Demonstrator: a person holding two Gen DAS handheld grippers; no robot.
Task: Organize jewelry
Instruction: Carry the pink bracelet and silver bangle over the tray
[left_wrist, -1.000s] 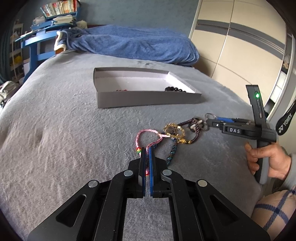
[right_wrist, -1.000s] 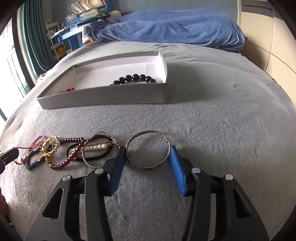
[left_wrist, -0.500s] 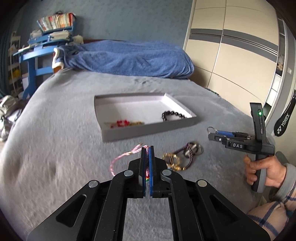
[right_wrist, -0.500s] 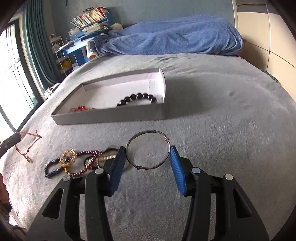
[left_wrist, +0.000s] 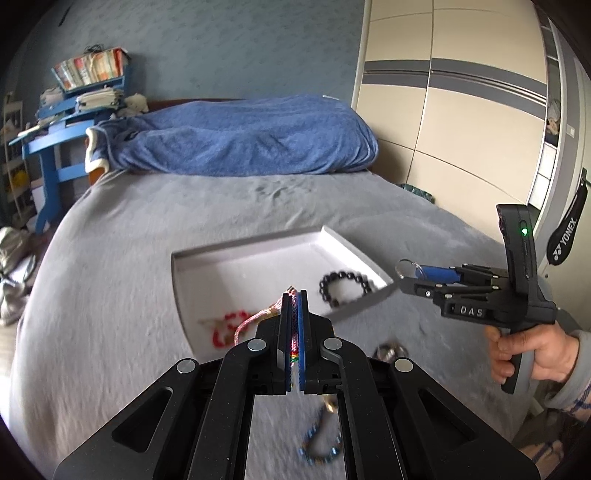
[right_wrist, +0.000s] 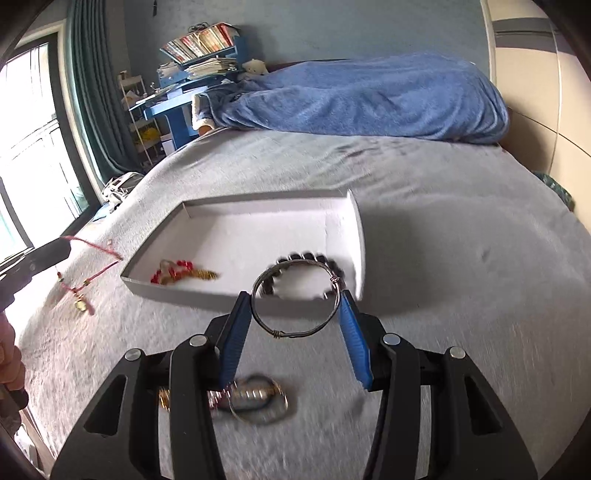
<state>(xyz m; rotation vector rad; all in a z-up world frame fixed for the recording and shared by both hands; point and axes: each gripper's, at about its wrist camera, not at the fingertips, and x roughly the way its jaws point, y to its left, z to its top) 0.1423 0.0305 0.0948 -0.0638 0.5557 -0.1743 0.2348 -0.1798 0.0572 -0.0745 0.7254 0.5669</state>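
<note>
Both claws are loaded and off the bed (left_wrist: 110, 240), so the coming move turns on where the white tray (right_wrist: 192, 295) lies from each. Left claw (left_wrist: 293, 314) is pinched together on a pink cord bracelet (left_wrist: 255, 320); the cord runs along the slot between the pads, a loop pokes out on the left and the charm end dangles below, seen in the right wrist view. Straight ahead of and below that claw is the tray, with the red bead piece (left_wrist: 229, 326) just left of the tips and the black bead bracelet (left_wrist: 345, 290) just right of them. Right claw (right_wrist: 295, 317) is partly spread and clamped across a thin silver bangle (right_wrist: 295, 299), pads pressing on opposite sides, the ring lying roughly flat with its wire twist on the near side. The tray's near wall is directly ahead of it and the black beads show through the ring, so this claw lines up with the tray's right end. The tray's long axis runs left to right across both views. Judging by that, each claw looks near the tray: left toward the middle, right toward the right corner, well enough apart not to collide. The remaining pile (right_wrist: 255, 400) lies on the bed under the right claw, still unsorted; blur hides detail.
</note>
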